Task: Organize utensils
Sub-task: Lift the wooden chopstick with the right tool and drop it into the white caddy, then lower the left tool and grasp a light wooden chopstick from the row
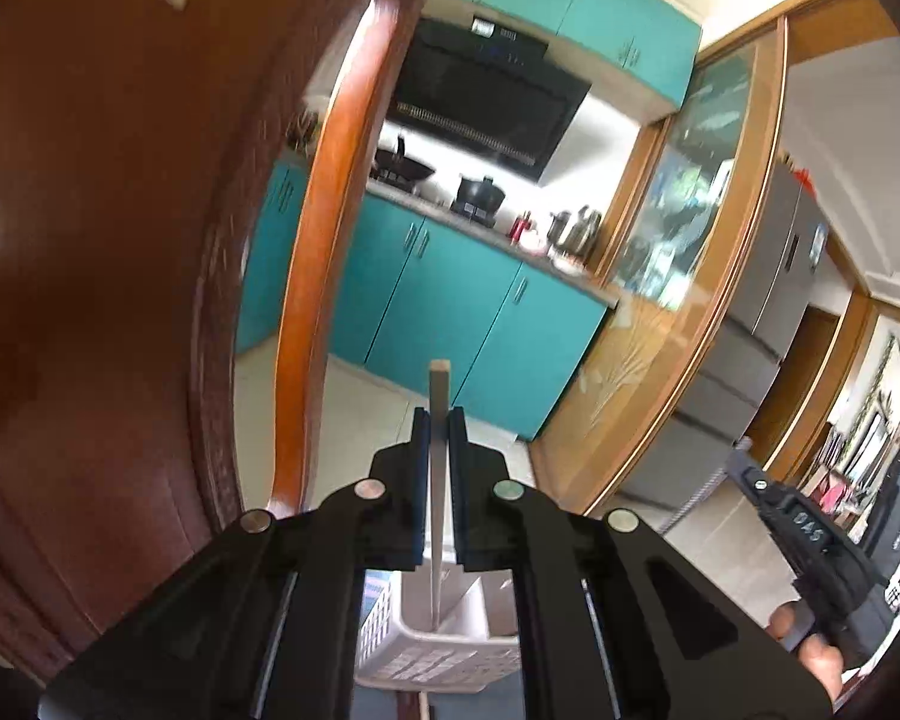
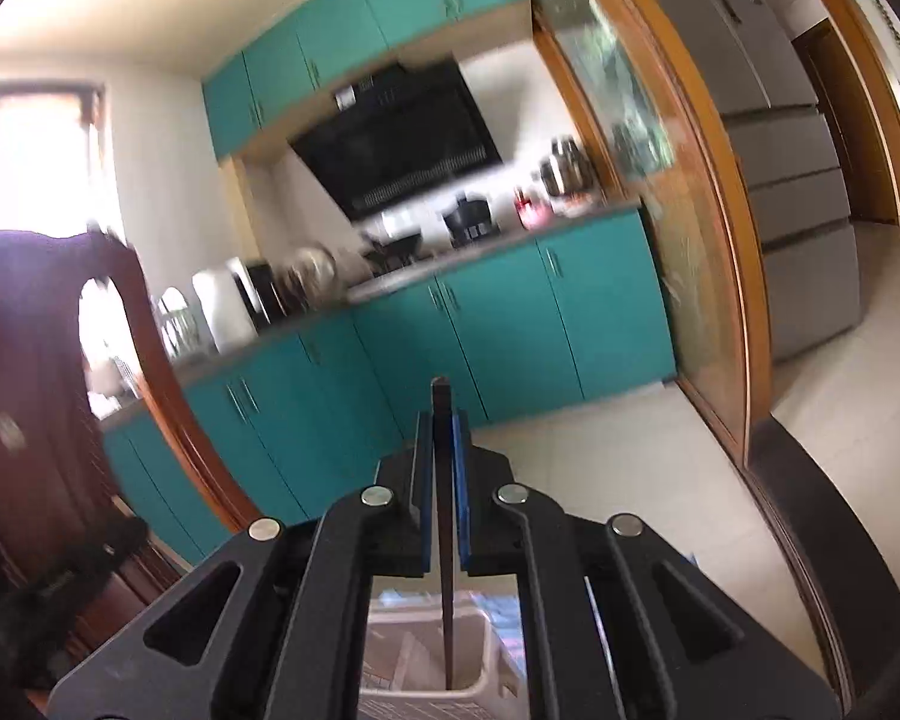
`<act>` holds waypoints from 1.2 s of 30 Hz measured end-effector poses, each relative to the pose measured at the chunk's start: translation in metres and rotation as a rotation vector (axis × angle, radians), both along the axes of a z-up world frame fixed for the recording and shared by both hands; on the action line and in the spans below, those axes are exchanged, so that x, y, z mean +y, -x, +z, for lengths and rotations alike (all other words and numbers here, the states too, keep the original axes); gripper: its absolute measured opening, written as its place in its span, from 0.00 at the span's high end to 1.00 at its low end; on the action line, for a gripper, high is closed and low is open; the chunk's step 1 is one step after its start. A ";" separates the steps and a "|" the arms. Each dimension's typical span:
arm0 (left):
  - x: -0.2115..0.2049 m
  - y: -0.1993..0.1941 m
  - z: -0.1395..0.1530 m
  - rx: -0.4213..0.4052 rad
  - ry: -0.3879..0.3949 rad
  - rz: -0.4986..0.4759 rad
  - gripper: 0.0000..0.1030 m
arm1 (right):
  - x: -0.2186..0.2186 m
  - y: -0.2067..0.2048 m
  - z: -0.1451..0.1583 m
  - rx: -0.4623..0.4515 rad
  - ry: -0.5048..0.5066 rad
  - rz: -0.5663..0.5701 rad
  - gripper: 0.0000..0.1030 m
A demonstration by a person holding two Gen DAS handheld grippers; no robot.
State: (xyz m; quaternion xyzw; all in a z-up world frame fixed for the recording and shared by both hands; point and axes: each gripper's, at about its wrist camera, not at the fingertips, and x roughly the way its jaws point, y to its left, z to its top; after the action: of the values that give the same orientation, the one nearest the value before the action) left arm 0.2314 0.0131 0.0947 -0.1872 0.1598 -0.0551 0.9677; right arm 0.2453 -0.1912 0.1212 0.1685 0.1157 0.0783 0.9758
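Note:
My left gripper (image 1: 440,420) is shut on a pale, flat-ended chopstick (image 1: 438,498) that stands upright between its pads. The stick's lower end hangs over a white slotted basket (image 1: 417,657) seen below the jaws. My right gripper (image 2: 441,420) is shut on a dark chopstick (image 2: 445,588), also upright. Its lower tip reaches down into a compartment of the same white basket (image 2: 480,687). In the left wrist view the right gripper's black body (image 1: 810,546) shows at the lower right, held by a hand (image 1: 810,654).
A curved brown wooden chair back (image 1: 120,276) fills the left side, close by. Ahead are teal cabinets (image 1: 480,312), a counter with pots and kettles (image 2: 498,228), a black range hood (image 1: 486,102), a glass sliding door (image 1: 684,240) and a grey fridge (image 2: 780,138).

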 end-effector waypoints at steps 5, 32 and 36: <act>-0.006 -0.007 -0.020 0.057 -0.009 -0.029 0.93 | 0.011 -0.012 -0.031 0.083 0.036 0.046 0.93; -0.085 0.015 -0.110 0.338 -0.412 -0.406 0.70 | 0.022 0.018 -0.197 0.743 0.228 0.229 0.56; -0.082 -0.003 -0.129 0.443 -0.435 -0.348 0.70 | 0.043 0.018 -0.226 0.823 0.325 0.261 0.57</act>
State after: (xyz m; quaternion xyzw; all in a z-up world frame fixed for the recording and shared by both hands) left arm 0.2340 -0.0688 -0.0348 0.0460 0.4033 -0.1418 0.9028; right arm 0.2268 -0.1477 -0.1049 0.0146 0.5247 0.1077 0.8443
